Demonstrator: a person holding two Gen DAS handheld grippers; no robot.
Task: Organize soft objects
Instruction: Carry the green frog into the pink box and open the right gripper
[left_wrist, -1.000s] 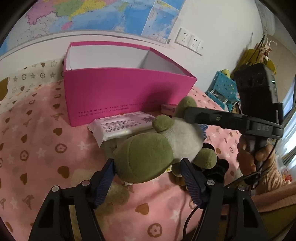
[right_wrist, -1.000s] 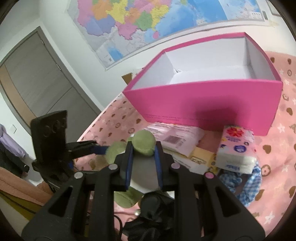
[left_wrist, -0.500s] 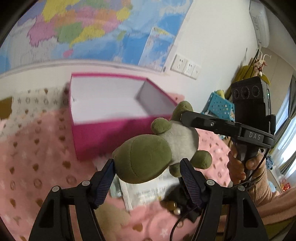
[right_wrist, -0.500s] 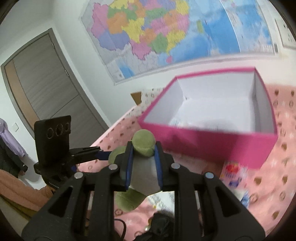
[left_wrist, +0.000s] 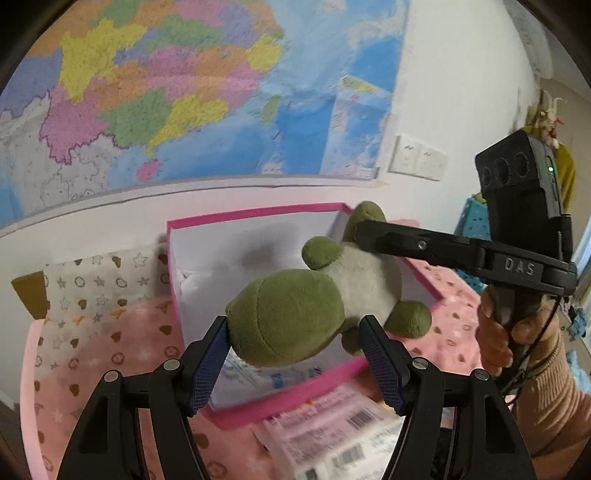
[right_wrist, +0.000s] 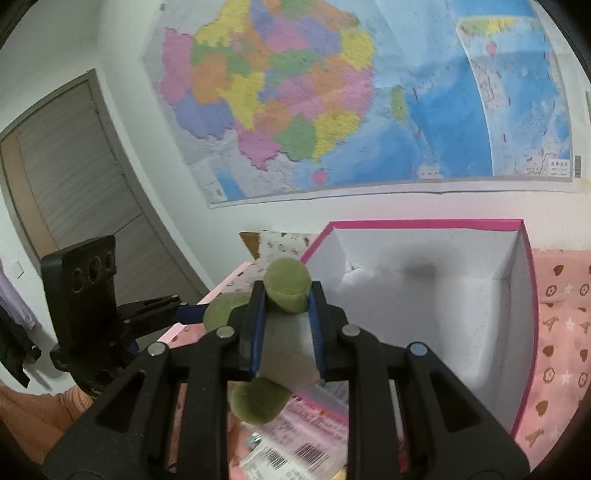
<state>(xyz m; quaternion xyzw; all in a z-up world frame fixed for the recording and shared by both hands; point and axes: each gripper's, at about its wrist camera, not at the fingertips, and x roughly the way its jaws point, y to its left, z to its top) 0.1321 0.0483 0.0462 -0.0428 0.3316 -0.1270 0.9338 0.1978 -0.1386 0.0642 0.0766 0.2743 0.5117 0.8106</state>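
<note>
A green and grey plush toy (left_wrist: 295, 317) hangs in the air over the open pink box (left_wrist: 258, 218). My left gripper (left_wrist: 295, 354) is shut on its big green end. My right gripper (right_wrist: 284, 325) is shut on its grey body (right_wrist: 286, 350), with a green limb (right_wrist: 288, 284) sticking out past the fingertips. In the left wrist view the right gripper's finger (left_wrist: 424, 245) reaches in from the right onto the toy. The pink box (right_wrist: 424, 223) has white inner walls and nothing shows inside it.
A wrapped tissue pack with barcodes (left_wrist: 332, 435) lies on the pink patterned bedspread (left_wrist: 92, 350) in front of the box. A wall map (right_wrist: 332, 92) hangs behind. A grey door (right_wrist: 74, 184) stands at left. A blue basket (left_wrist: 474, 218) is at far right.
Both grippers have lifted the plush toy up off the bedspread and forward, from in front of the box to above its open top.
</note>
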